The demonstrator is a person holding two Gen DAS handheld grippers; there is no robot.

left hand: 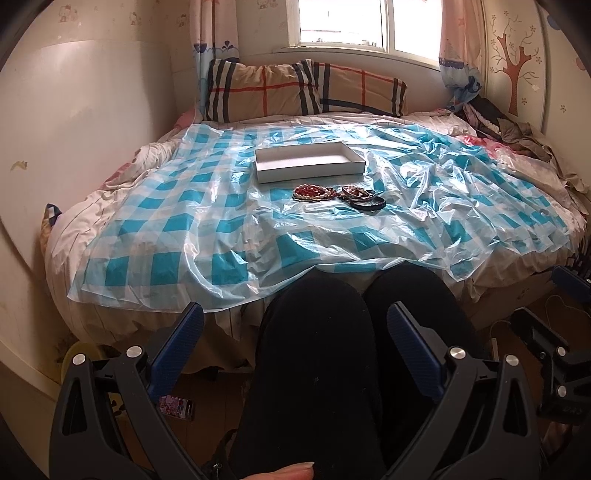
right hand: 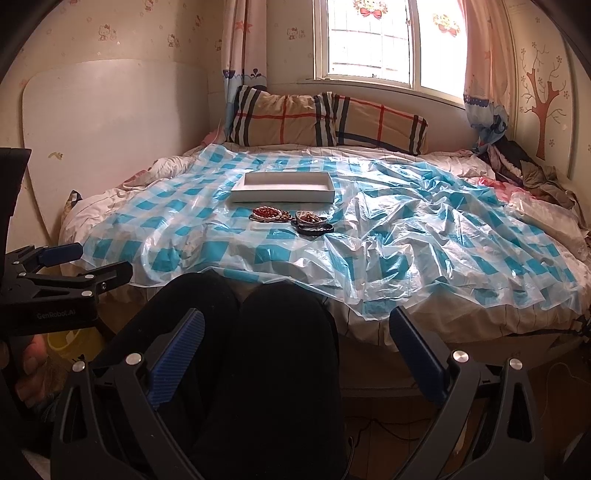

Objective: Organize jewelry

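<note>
From the left wrist view, our left gripper (left hand: pixel 295 325) hangs low over our knees (left hand: pixel 332 332) in black trousers, its blue-padded fingers (left hand: pixel 184 343) spread wide apart with nothing between them. Ahead of us lies the bed (left hand: pixel 74 236), covered by a crinkled blue-and-white checked plastic sheet (left hand: pixel 184 229). On that sheet sits a shallow white box (left hand: pixel 308 162), open at the top. Just in front of the box, on the side nearer to us, lies the jewelry: a string of red beads (left hand: pixel 314 192) on the left, and touching it on the right a small heap of bangles (left hand: pixel 364 197), the nearest one dark. Two plaid pillows (left hand: pixel 295 88) lean against the wall under the window (left hand: pixel 369 26). A heap of clothes (left hand: pixel 517 133) lies at the far right corner of the bed. A phone (left hand: pixel 177 406) lies on the floor beside our left leg. The right gripper (left hand: pixel 561 354) shows at the right edge, too little of it to judge.

From the right wrist view, our right gripper (right hand: pixel 295 332) also hovers over the knees (right hand: pixel 258 332), fingers (right hand: pixel 181 354) released and wide, holding nothing. The left gripper (right hand: pixel 74 266) appears at the left edge, its fingers parted. The white box (right hand: pixel 284 186) rests on the checked plastic sheet (right hand: pixel 406 240), with the red beads (right hand: pixel 269 214) and the bangles (right hand: pixel 312 221) just in front of it, well apart from both grippers.
</note>
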